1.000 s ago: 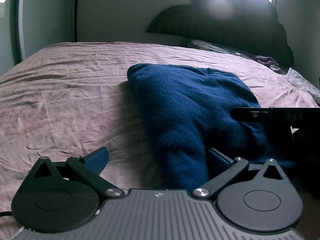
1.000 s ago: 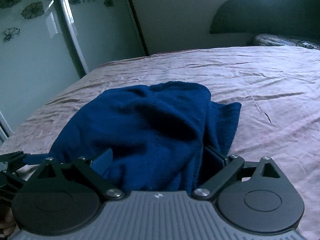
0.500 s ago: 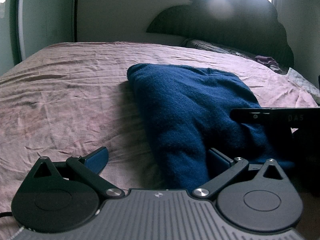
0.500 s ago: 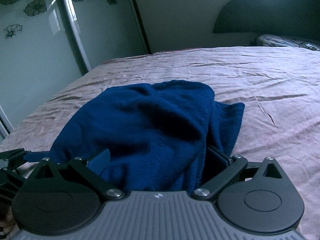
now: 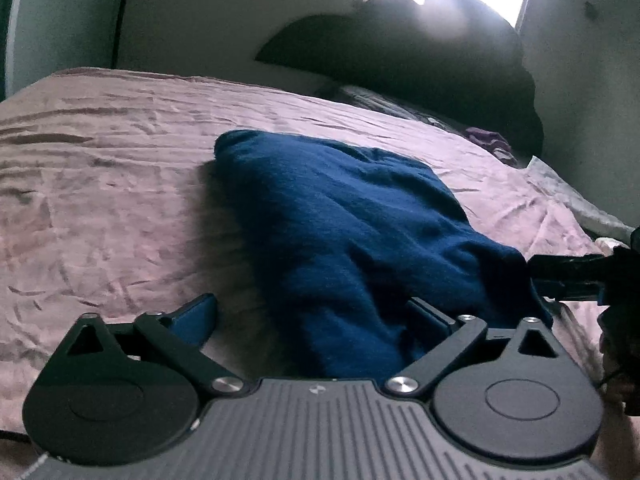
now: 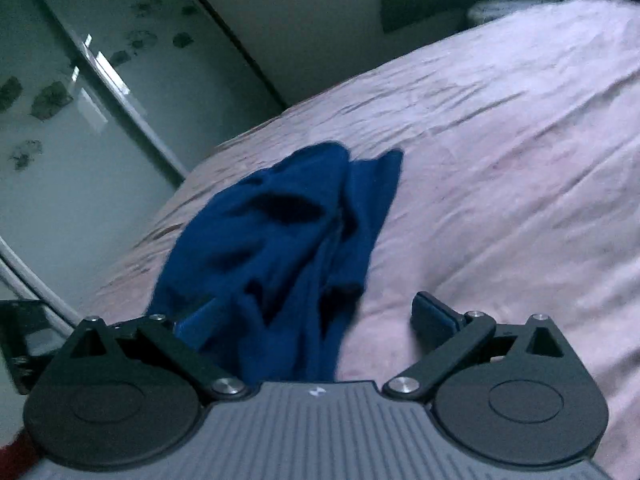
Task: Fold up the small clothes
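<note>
The left tool (image 5: 312,316) is seen pitched downward, its jaws spread wide; they have just been drawn in slightly, and a fold of blue cloth (image 5: 344,240) lies between them without being pinched. One blue pad (image 5: 196,314) stands free at the left, the other pad (image 5: 428,316) is set against the cloth's edge. The right tool (image 6: 316,316) is seen rolled, so that its view is tilted, and its jaws are likewise spread wide, with cloth lying against the left-hand pad (image 6: 196,316) while the right-hand pad (image 6: 434,312) stands clear. In the left wrist view the right tool's dark finger (image 5: 568,270) is seen at the right edge, just beside the cloth.
</note>
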Demonstrator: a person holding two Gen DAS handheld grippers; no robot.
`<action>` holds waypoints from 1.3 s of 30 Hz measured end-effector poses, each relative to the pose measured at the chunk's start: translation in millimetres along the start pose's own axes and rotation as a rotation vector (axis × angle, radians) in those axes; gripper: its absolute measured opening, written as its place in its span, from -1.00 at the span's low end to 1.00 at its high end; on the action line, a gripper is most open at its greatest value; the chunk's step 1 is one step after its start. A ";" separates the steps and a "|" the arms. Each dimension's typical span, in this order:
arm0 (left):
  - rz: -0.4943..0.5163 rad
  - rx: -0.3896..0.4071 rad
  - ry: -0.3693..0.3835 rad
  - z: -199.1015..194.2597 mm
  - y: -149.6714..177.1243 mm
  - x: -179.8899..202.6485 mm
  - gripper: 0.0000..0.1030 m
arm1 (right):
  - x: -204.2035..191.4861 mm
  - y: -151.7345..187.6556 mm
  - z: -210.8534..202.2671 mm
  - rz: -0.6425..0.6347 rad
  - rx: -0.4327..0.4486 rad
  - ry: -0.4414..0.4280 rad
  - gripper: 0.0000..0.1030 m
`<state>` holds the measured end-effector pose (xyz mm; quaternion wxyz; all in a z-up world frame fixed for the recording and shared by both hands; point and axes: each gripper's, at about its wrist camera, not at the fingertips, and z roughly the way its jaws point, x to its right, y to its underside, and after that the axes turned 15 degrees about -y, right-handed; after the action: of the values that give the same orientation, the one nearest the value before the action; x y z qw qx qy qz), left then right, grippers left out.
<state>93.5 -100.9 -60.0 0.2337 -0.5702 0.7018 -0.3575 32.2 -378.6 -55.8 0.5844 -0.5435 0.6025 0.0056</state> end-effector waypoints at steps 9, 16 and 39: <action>-0.012 -0.007 0.040 -4.6 -4.4 1.9 -0.60 | -23.6 5.3 35.4 -0.029 -0.063 0.032 -0.56; 0.009 0.013 0.021 -22.9 -24.3 -9.4 -0.66 | -26.1 17.9 19.2 0.110 0.044 -0.098 -0.67; 0.167 0.015 -0.177 -54.4 14.9 -18.4 0.54 | -110.9 48.9 49.6 -0.292 -0.128 0.207 -0.22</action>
<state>48.4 -68.9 -38.4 0.3278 -0.5374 0.7207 -0.2903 4.1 -254.9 -23.5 0.4780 -0.6589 0.5727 -0.0967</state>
